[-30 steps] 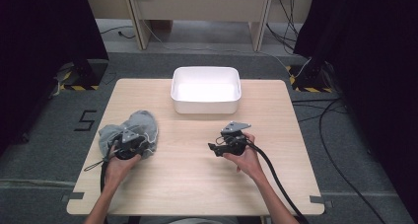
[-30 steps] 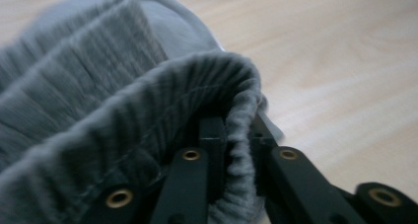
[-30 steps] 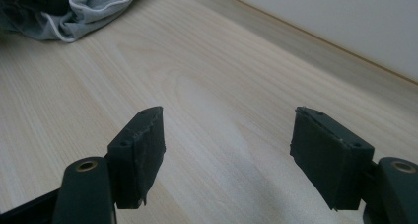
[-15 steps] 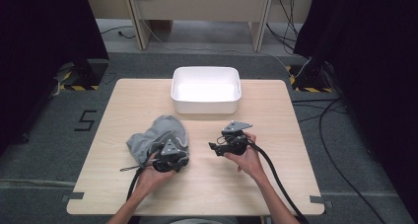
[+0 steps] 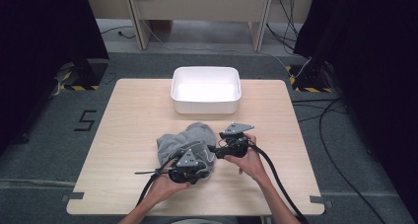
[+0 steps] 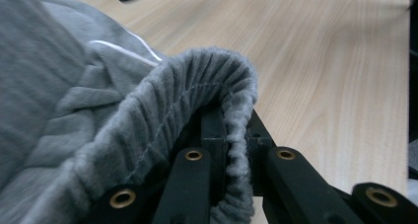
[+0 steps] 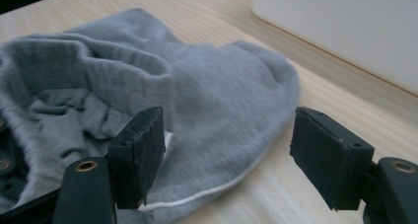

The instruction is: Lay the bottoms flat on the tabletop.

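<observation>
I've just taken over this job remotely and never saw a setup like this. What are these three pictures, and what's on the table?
A person works at a wooden table, with a hand-held gripper in each hand. The high view looks down from above; the other two pictures come from cameras riding on each tool. The left hand-held gripper is clamped shut on the ribbed hem of a grey garment. The right hand-held gripper is open, pointing at the same cloth. A white tub stands behind.

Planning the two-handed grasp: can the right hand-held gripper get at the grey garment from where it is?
Probably yes. The right hand-held gripper is open and faces the grey garment with nothing between them. The left hand-held gripper is shut on its ribbed hem, off to the side.
</observation>
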### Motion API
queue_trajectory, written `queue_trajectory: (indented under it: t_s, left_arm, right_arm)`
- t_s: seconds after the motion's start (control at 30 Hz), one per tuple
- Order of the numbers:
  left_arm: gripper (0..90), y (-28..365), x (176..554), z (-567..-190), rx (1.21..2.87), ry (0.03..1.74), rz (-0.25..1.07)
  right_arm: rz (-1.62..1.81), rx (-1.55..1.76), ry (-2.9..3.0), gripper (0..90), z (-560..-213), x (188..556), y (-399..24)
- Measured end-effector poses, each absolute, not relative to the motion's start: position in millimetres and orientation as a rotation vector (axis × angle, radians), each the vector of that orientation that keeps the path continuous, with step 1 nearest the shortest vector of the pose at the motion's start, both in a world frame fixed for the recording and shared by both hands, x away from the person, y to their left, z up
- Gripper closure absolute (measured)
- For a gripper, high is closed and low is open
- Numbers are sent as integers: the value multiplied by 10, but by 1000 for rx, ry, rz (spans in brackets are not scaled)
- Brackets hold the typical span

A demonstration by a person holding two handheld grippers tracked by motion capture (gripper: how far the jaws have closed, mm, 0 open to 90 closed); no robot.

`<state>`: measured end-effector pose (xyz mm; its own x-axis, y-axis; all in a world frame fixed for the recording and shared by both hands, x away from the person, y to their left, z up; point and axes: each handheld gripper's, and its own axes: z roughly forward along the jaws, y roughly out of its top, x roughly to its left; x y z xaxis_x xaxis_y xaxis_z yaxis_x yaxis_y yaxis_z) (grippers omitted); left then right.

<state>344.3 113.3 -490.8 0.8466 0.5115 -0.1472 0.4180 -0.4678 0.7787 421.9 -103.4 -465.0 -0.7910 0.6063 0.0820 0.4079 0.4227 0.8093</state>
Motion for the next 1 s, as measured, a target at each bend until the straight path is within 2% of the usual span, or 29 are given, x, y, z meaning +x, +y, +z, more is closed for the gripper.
queue_trajectory:
  t_s: [0.3,0.37,0.43,0.57,0.77,1.0]
  left_arm:
    - [833,1268,3390,-4857,2108,669,129]
    - [833,1276,3390,-4855,2109,665,128]
    - [833,1301,3386,-4845,2106,668,132]
    - [834,1428,3365,-4782,2091,669,145]
    - [835,1776,3311,-4580,2020,705,175]
    - [834,2166,3296,-4258,1923,737,246]
  right_arm:
    - [1334,733,2544,331,-4651,4198,-656]
    - [1333,696,2572,419,-4690,4231,-572]
    - [1354,694,2611,606,-4757,4291,-514]
    - [1414,665,2609,803,-4736,4330,-580]
    - [1412,654,2510,838,-4407,4257,-845]
    - [1386,729,2341,842,-3956,4229,-1345]
